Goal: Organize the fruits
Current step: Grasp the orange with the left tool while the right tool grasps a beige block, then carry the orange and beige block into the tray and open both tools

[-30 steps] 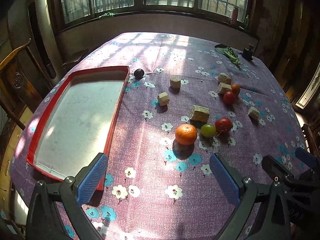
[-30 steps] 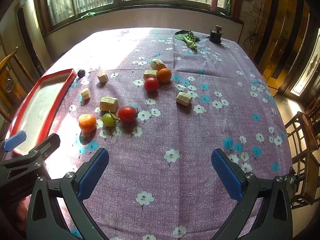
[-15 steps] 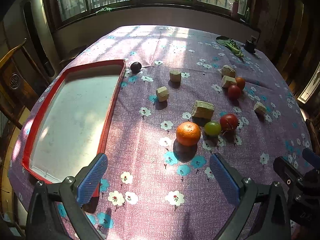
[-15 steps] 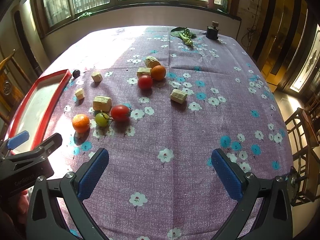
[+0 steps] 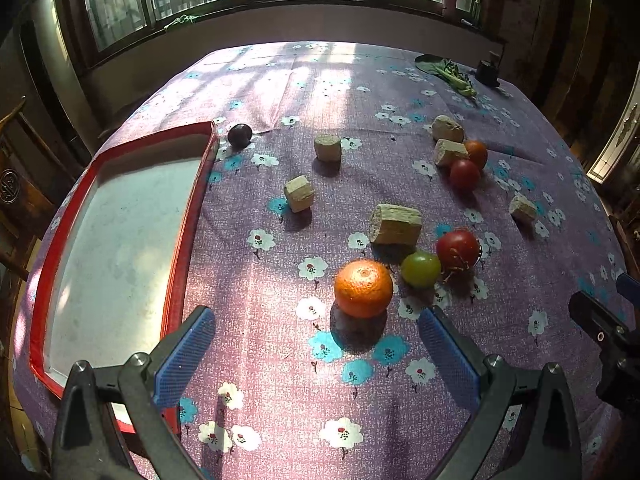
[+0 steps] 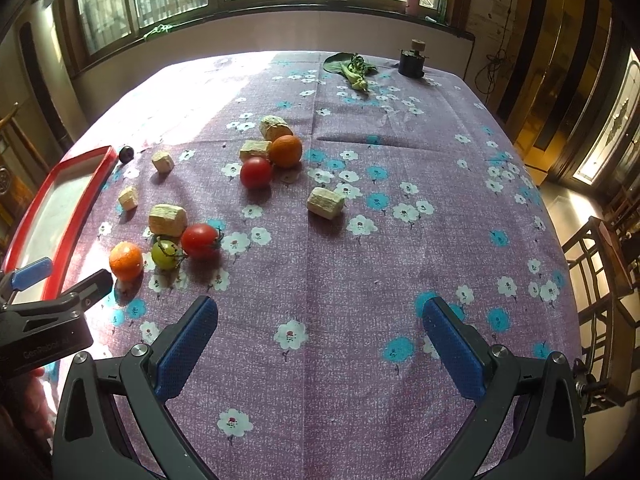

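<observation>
Purple flowered cloth covers the surface [image 5: 280,92]; fruit and pale blocks lie scattered over its middle, none sorted yet

Red-rimmed tray [image 5: 188,216] sits along the left edge, nothing in it, likely the place the fruit is meant to go

Left gripper [image 5: 316,344]: fingers wide apart, nothing between them, low over the near edge. Orange [image 5: 363,288] lies just ahead and a little right of centre, so this looks like the line-up for a first grasp; being the nearest fruit, it is the sensible start

Green tomato [image 5: 420,269] sits just beside the orange, red tomato [image 5: 458,249] touching the green one, a pale block [image 5: 396,224] right behind. Crowding on the orange's right side: that finger could nudge the green tomato

Second orange [image 6: 285,151] and second red tomato [image 6: 256,173] cluster further back with two blocks. Dark plum [image 5: 239,135] rests near the tray's far corner

Right gripper [image 6: 320,336]: fingers apart, holding nothing, over bare cloth at the near edge, well apart from the fruit, apparently waiting
</observation>
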